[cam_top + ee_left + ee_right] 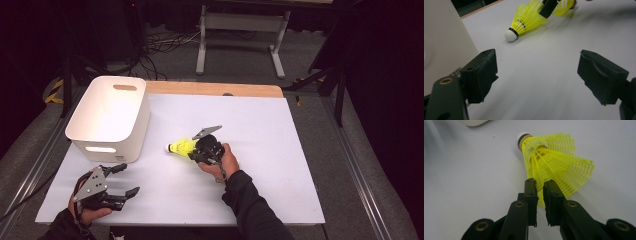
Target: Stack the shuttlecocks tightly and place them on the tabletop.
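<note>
The yellow plastic mesh shuttlecock with a white cork head point(180, 147) lies on its side on the white table sheet point(260, 170), near the middle, just beside the front right corner of the white plastic bin with slot handles point(110, 117); its head points toward the bin. The right gripper point(540, 188) is closed on the rim of the shuttlecock's skirt, the mesh pinched between the two black pads, with a narrow gap between them. The left gripper point(122, 182) rests at the near left of the table, well apart from the shuttlecock; its jaws stand wide with bare sheet between them.
</note>
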`<state>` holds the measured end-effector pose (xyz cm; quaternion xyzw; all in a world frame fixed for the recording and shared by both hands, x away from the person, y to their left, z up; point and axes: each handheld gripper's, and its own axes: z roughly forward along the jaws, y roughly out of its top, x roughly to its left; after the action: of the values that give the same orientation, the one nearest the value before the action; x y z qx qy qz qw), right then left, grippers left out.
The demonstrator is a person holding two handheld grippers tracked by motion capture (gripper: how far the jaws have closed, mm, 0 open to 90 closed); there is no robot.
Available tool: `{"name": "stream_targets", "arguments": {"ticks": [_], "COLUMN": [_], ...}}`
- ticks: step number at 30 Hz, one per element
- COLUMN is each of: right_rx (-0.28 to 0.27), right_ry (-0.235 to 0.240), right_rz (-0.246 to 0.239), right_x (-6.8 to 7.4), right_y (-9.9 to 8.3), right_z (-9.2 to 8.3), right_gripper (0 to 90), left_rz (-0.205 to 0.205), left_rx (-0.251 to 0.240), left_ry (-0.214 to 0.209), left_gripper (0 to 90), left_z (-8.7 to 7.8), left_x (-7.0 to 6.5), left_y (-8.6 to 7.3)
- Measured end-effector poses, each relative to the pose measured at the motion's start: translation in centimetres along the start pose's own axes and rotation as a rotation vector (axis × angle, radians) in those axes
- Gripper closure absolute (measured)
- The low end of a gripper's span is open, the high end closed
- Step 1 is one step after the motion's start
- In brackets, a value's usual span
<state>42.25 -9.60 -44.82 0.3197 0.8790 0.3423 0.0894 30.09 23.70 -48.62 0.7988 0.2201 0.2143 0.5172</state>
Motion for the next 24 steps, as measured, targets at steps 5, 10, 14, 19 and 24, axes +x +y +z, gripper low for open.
{"name": "stream_targets", "arguments": {"ticks": [5,10,14,19,24], "right_rx": [-0.006,-0.030,-0.076,-0.130,-0.188], "right_ry": [-0.028,-0.075,-0.085,-0.109,-0.117], "right_rz": [-0.008,-0.066,-0.092,-0.131,-0.148], "right_x": [0.1,0.8,1.2,1.7,1.8], "right_y": [-0.2,-0.3,-0.3,-0.6,-1.3], "right_z": [-0.4,-1.6,-2.8,-4.3,-5.5], "right_gripper": [67.7,60.2,57.5,53.8,49.9], "left_rz": [0.001,0.003,0.002,0.000,-0.001], "left_rx": [0.000,-0.002,-0.001,-0.003,0.004], "left_ry": [-0.002,0.005,0.009,0.013,0.013], "left_gripper": [17.2,16.4,16.3,16.1,16.0], "left_z": [0.0,0.0,0.0,0.0,-0.1], "left_x": [0.0,0.0,0.0,0.0,0.1], "left_y": [0.0,0.0,0.0,0.0,0.0]}}
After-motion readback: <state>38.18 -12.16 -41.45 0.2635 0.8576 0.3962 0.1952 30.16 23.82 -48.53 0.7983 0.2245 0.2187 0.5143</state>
